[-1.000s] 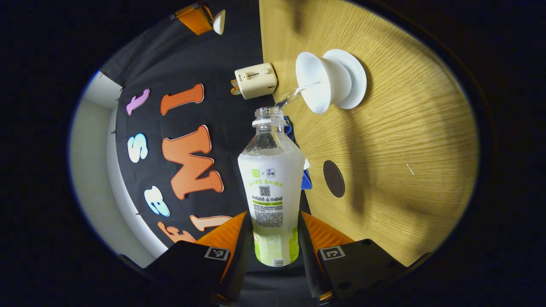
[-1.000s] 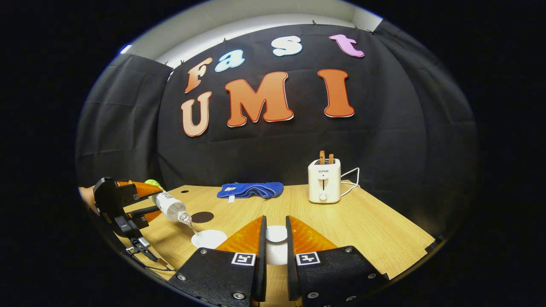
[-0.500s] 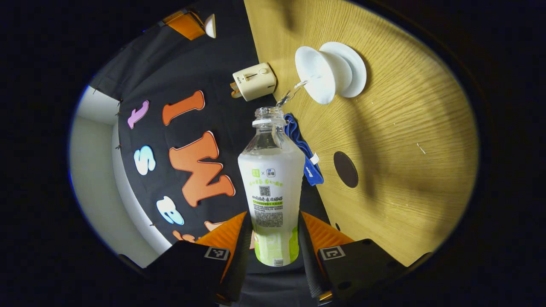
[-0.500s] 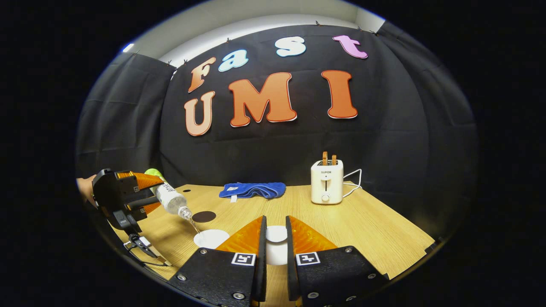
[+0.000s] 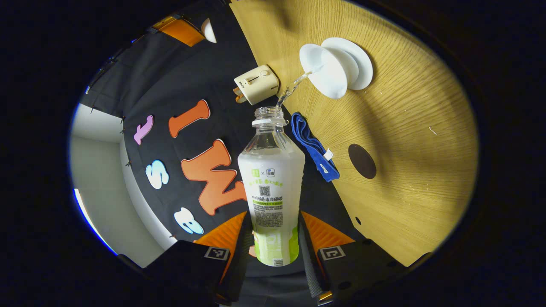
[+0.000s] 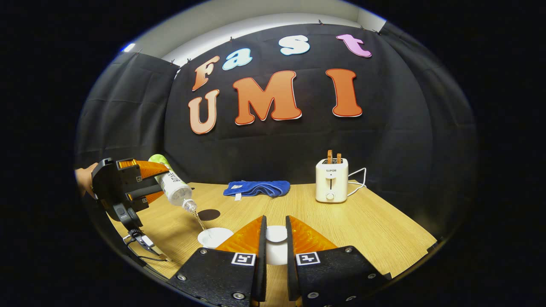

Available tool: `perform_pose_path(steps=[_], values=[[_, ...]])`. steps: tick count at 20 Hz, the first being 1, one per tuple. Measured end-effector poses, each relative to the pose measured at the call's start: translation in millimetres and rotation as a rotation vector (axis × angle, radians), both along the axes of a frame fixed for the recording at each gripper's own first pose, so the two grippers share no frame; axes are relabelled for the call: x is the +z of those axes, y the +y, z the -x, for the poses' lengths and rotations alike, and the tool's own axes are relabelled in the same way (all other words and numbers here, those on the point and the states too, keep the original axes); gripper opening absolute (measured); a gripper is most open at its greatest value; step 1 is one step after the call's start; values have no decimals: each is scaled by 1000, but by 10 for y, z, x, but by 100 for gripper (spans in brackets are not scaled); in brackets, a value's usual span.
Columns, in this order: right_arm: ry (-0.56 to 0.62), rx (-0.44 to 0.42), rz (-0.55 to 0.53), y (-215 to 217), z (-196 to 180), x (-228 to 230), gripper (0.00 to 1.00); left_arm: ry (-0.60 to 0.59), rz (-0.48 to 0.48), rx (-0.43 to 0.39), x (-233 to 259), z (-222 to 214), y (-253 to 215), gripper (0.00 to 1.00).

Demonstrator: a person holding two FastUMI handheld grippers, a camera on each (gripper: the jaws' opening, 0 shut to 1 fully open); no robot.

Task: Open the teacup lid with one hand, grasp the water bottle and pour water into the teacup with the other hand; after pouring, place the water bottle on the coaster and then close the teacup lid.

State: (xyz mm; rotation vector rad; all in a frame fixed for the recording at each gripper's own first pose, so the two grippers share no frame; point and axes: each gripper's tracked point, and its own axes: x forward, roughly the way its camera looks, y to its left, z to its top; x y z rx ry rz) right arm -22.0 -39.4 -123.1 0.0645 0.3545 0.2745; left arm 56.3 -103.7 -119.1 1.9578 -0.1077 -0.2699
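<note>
My left gripper is shut on the clear water bottle with its green and white label, tipped over so a thin stream of water runs from its open mouth into the white teacup on its saucer. In the right gripper view the same left gripper holds the tilted bottle above the teacup. My right gripper is shut on the white teacup lid, held up off the table to the right of the cup. The round dark coaster lies flat on the wood beyond the cup.
A folded blue cloth lies at the back of the wooden table and a cream toaster with its cord stands at the back right. A person's hand holds the left gripper at the far left.
The left gripper has risen and tilted the bottle more steeply, and the water stream into the teacup has lengthened. The right gripper with the lid has barely moved.
</note>
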Motion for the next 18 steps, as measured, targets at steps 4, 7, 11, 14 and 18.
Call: perform_pose_path(steps=[4,7,11,14,18], values=[[-2,2,0,0,-1,-7,20,-32,-36,-17,139,-24,16,60],[-1,3,9,-6,5,-17,20,-59,-64,-26,215,-30,28,60],[-1,11,12,23,16,-13,20,-77,-88,-41,263,-37,8,60],[1,18,19,48,13,-20,20,-81,-94,-58,225,-6,-33,60],[6,30,22,61,19,-42,20,-67,-103,-88,108,37,-144,60]])
